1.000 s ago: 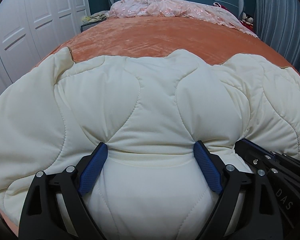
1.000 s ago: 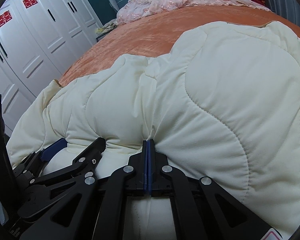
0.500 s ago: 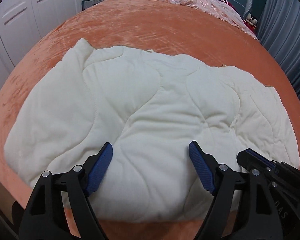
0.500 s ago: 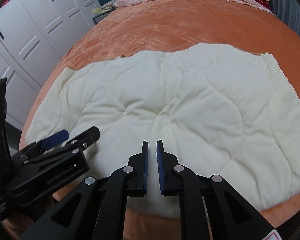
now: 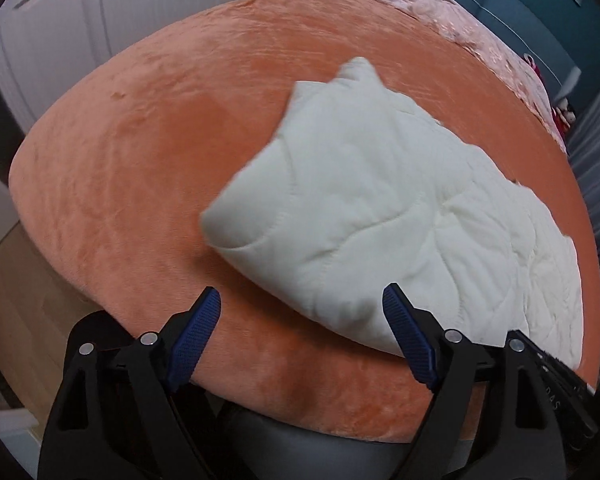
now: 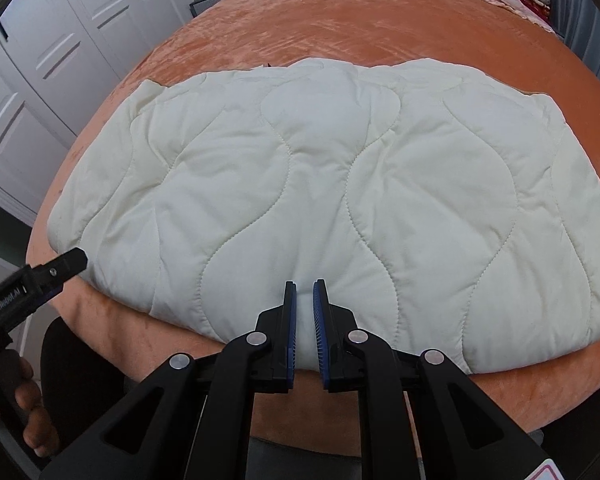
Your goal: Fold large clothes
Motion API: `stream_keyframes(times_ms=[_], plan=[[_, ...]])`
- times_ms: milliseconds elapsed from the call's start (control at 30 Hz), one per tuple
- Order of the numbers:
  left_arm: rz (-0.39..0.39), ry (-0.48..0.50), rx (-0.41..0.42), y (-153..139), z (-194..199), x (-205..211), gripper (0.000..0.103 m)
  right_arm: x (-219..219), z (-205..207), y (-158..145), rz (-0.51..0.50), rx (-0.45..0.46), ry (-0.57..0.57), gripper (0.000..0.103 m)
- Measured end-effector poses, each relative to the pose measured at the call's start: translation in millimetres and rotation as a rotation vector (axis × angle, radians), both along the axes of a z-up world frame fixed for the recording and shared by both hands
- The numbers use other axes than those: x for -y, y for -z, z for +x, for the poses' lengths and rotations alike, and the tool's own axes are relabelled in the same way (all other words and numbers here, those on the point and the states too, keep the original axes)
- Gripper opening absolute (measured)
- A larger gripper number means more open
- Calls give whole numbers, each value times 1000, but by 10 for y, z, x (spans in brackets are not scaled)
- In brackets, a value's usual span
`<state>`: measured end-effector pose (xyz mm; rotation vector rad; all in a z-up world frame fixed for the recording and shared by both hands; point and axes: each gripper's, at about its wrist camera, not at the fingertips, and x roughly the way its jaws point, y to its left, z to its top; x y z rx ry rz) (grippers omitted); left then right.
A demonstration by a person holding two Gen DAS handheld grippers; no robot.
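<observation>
Progress on the fold is partial. The cream quilted padded garment (image 6: 324, 200) lies flat on the orange velvet bed cover (image 6: 340, 28), doubled over into a wide rectangle with its near edge along the foot of the bed. Wavy stitch lines run across its top layer, and the surface shows only shallow creases.

Left gripper (image 5: 300, 336): the blue-padded fingers stand wide apart with nothing between them. The jaws have just been opening a little further. The gripper hangs over bare bed cover, beside the left end of the garment, not touching it. In the right wrist view its black finger tip (image 6: 66, 262) shows just off the garment's lower left corner, with the person's hand (image 6: 18, 404) on the grip below.

Right gripper (image 6: 304, 316): the fingers stand a narrow gap apart, clamped on nothing, poised above the middle of the near edge.

Done, as judged: one lengthwise fold, laid down and released. Left, as judged: at least one more fold to bring the long rectangle into a compact bundle, probably end over end.
</observation>
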<state>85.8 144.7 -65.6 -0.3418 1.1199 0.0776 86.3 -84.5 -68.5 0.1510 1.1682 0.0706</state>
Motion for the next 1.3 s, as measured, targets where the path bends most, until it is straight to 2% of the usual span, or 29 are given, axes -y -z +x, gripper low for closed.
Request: stream_keyframes(times_ms=[100,200,300,333,367,433,567,667,833,933,1033,1167,1300], plan=[[-99,-75,-28,155,52,-267,81,-70,24,67,-36,-10,-7,12],[-213,-104,-62,332,135,-375,86,-86,60,114,-49,-19,-11,12],[-240,-103,-61,378,195,-338,86,-80,98,142,-49,-25,-17,12],[-248,-101,-56,372,205,-317,81,-77,109,152,-49,-25,-19,12],[-269,-92,-54,352,225,-284,68,-81,114,160,-51,-25,-21,12],[-320,-66,-51,294,253,-204,50,-93,127,174,-60,-24,-25,12],[-245,-1,33,-54,236,-6,22,-120,153,201,-83,-13,-29,11],[-226,72,118,-421,180,177,17,-111,185,217,-81,-10,-30,11],[-204,185,223,-951,70,534,15,80,60,26,45,-41,28,11],[-206,248,250,-1166,40,768,15,196,-89,58,111,-65,36,11],[-173,317,256,-1264,15,1079,15,291,-139,215,179,-79,51,11],[-68,384,269,-1348,-37,1503,15,432,-172,219,275,-90,94,11],[-39,423,251,-1360,-4,1787,15,593,-314,55,258,-44,94,11]])
